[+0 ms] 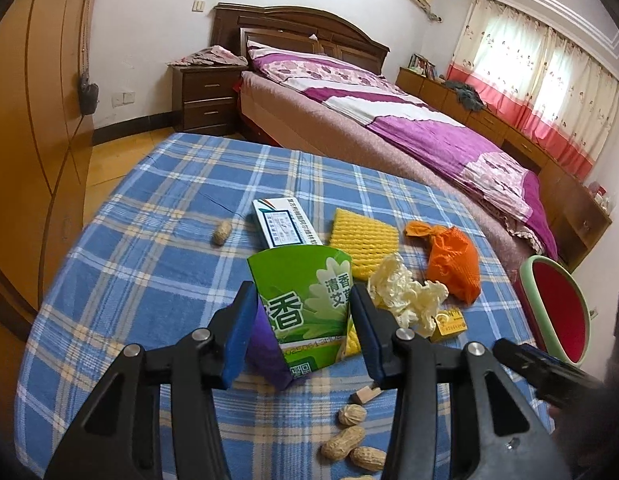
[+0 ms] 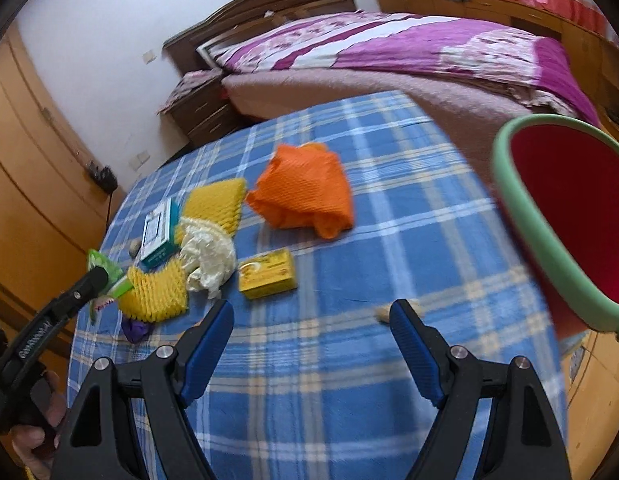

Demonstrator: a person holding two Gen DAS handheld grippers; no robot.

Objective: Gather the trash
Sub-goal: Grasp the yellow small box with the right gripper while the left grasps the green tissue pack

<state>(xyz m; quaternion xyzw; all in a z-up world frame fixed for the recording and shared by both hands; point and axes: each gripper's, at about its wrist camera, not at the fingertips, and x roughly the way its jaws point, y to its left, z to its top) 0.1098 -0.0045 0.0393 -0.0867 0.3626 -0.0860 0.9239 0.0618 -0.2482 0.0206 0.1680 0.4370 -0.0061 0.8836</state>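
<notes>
A bed (image 1: pixel 389 120) with purple quilt (image 1: pixel 429 120) lies at one o'clock beyond the blue checked tablecloth (image 1: pixel 149 260); a dark nightstand (image 1: pixel 207 96) stands at eleven, a wooden wardrobe (image 1: pixel 33 140) at nine

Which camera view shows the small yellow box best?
The right wrist view: the small yellow box lies whole and unhidden on the checked cloth, though slightly blurred. In the left wrist view it sits behind crumpled white paper, partly covered.

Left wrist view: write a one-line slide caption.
Left gripper clamps a green cardboard carton above the blue plaid tablecloth, amid scattered peanuts and crumpled white paper.
</notes>
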